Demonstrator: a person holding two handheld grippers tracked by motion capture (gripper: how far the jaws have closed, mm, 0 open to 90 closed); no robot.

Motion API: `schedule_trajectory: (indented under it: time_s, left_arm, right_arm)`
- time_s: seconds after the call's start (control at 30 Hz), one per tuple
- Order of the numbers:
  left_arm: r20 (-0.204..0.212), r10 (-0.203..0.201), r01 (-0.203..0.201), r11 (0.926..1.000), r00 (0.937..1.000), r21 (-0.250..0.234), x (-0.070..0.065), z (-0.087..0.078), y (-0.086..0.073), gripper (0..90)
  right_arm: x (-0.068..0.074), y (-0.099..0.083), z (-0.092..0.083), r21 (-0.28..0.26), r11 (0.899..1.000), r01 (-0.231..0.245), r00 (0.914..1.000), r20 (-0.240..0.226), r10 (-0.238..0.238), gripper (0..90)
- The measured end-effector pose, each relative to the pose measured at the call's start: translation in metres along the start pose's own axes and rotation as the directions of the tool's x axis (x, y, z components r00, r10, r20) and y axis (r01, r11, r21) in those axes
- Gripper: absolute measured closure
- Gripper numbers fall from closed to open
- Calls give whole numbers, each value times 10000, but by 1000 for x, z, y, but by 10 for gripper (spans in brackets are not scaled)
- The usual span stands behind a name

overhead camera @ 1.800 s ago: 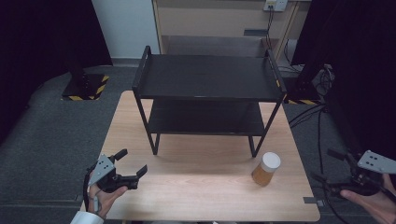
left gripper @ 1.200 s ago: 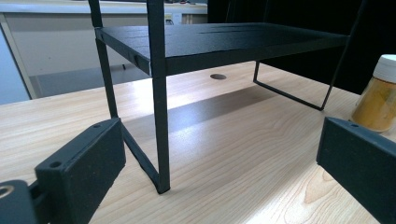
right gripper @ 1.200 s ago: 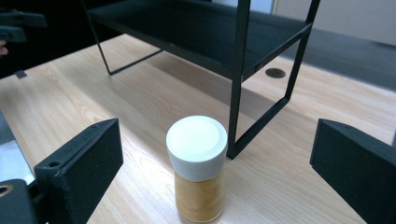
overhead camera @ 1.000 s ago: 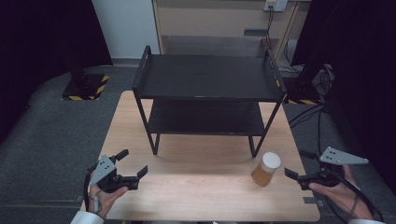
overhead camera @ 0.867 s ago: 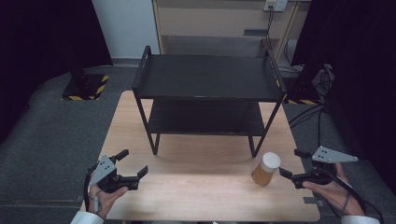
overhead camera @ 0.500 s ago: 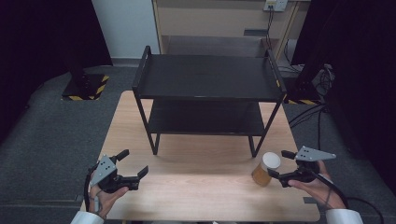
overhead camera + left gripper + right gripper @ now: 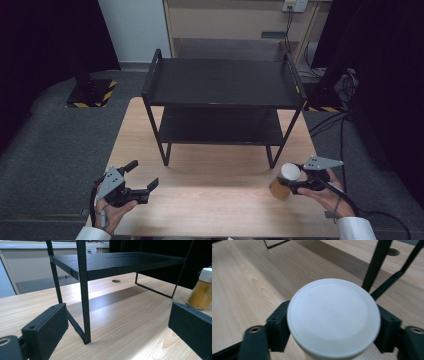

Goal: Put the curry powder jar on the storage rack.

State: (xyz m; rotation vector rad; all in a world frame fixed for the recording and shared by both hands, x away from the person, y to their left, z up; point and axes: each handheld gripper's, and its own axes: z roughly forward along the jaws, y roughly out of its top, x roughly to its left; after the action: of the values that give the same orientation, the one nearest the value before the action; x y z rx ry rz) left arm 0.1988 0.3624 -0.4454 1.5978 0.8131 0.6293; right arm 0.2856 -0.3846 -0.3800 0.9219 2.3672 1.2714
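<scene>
A jar of orange-yellow powder with a white lid (image 7: 281, 182) leans at the table's front right, between the jaws of my right gripper (image 7: 291, 181). The right gripper view looks down on the white lid (image 7: 333, 317), and both black pads (image 7: 277, 326) press against the jar just below it, so the gripper is shut on the jar. At the front left, my left gripper (image 7: 143, 175) hovers open with nothing in it. From the left gripper view, the jar (image 7: 202, 288) stands far off past the right jaw.
A black two-level metal rack (image 7: 222, 82) stands on the far half of the wooden table (image 7: 215, 205); its front leg (image 7: 84, 312) is close ahead of the left gripper. Cables and dark floor lie to the right of the table.
My right gripper has come in from the right edge to the jar and closed around it; the jar now leans. The left gripper has stayed put.
</scene>
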Motion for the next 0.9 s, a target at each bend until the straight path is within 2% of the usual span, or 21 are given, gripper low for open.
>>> schedule_trajectory:
  time_s: [0.17,0.4,0.6,0.73,0.77,0.8,0.9]
  left_arm:
    - [-3,-3,3,10000,10000,-2,0,0,0,18]
    - [-13,-7,7,10000,10000,-33,0,0,0,20]
    - [-11,2,-2,10000,10000,-71,0,-1,0,20]
    - [13,-11,11,10000,10000,-73,1,-1,0,21]
    - [20,-18,18,10000,10000,-65,1,-1,0,21]
    - [23,-42,42,10000,10000,-59,1,-1,-1,21]
    - [7,-43,43,10000,10000,-65,1,0,-1,21]
  right_arm:
    - [5,6,-1,190,9997,169,9998,132,-172,329]
    - [12,12,-2,448,9989,104,9993,343,-119,332]
    - [20,20,-6,613,9978,265,9990,354,-287,333]
    - [26,36,-19,535,9982,268,9994,209,-280,333]
    - [30,46,-27,452,9984,332,9993,144,-338,334]
    - [30,46,-27,452,9984,332,9993,144,-338,334]
    - [39,73,-46,343,9979,549,9984,83,-552,333]
